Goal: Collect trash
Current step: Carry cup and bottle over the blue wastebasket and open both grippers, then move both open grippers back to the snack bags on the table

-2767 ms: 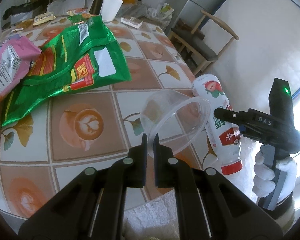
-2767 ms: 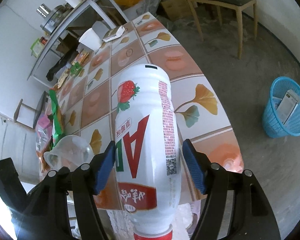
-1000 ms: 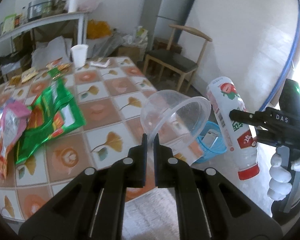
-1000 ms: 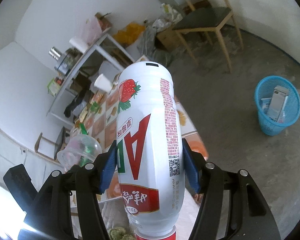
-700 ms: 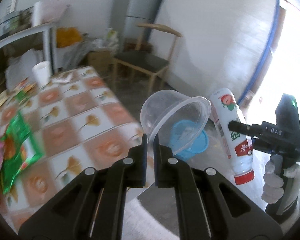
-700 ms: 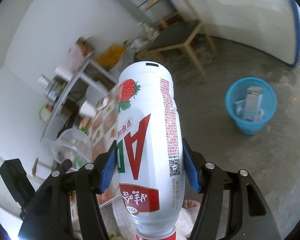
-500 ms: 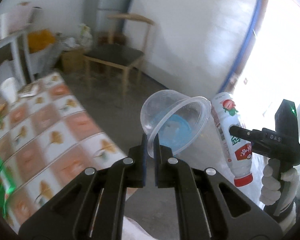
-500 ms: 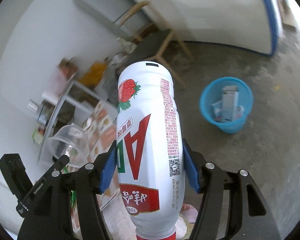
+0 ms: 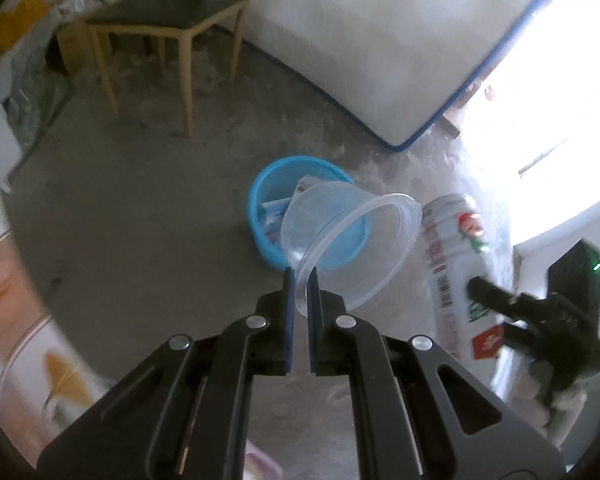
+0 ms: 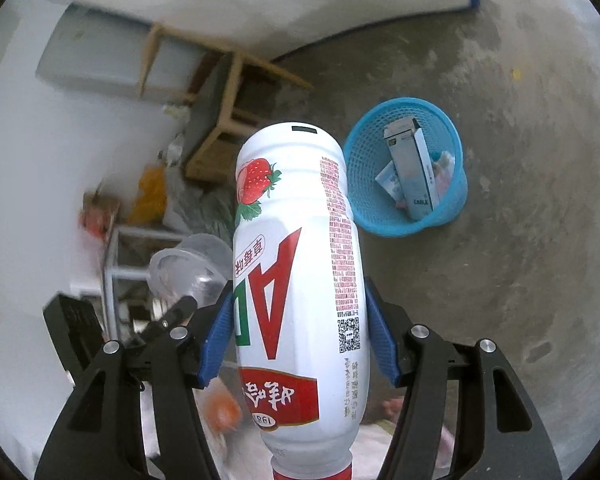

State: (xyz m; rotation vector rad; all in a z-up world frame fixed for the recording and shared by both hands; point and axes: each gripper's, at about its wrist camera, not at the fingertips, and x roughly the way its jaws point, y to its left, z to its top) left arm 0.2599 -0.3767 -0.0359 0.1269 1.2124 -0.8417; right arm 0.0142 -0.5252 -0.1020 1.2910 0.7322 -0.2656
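Note:
My left gripper (image 9: pixel 300 280) is shut on the rim of a clear plastic cup (image 9: pixel 348 244), held in the air above the floor in front of the blue basket (image 9: pixel 260 204). The cup (image 10: pixel 188 268) also shows at the left of the right wrist view. My right gripper (image 10: pixel 298 320) is shut on a white strawberry drink bottle (image 10: pixel 300 280), base pointing forward. In the left wrist view the bottle (image 9: pixel 456 264) hangs to the right of the cup. The blue basket (image 10: pixel 364 152) stands on the floor, holding a carton (image 10: pixel 416 172) and wrappers.
A wooden chair (image 9: pixel 168 16) stands on the concrete floor behind the basket. A white mattress with blue edging (image 9: pixel 380 48) leans on the wall. The patterned table's edge (image 9: pixel 4 264) is at the left. A metal shelf (image 10: pixel 116 264) and bags lie beyond.
Both grippers swung away from the table toward the floor, still holding the cup and the bottle. The blue basket has come closer and nearer the centre in both views.

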